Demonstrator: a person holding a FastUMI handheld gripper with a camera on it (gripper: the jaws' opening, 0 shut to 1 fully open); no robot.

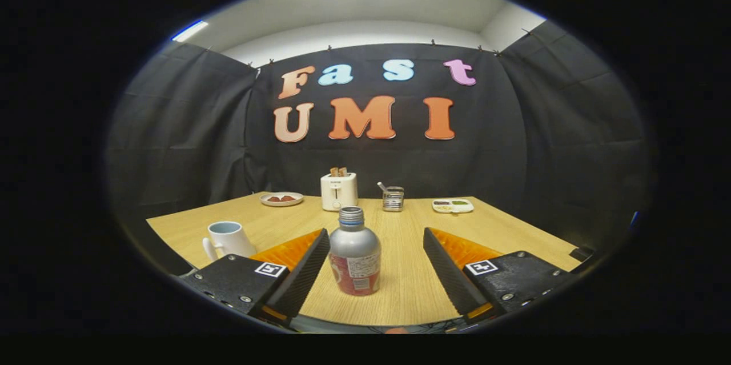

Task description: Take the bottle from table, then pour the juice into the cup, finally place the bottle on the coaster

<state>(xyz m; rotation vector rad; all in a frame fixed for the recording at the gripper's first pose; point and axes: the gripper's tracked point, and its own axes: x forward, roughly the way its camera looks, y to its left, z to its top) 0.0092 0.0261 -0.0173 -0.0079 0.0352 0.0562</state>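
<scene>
Metal-grey, with a threaded neck and a red label wrapping its lower half, one rounded bottle point(354, 252) stands upright on the wood-grain table point(411, 291). It sits between the spread fingers of the gripper point(376, 239), nearer the left one, neither touching it. One white handled cup point(228, 239) stands beyond the left finger; far back are one toaster point(338, 191), one glass jar point(393, 199) and two plates.

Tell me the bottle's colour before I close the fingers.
Silver body with a red label; gripper view shows the bottle upright between the open fingers.

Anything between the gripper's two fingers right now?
Yes: in the gripper view the bottle stands upright on the table inside the open gripper, closer to its left finger, touching neither.
</scene>
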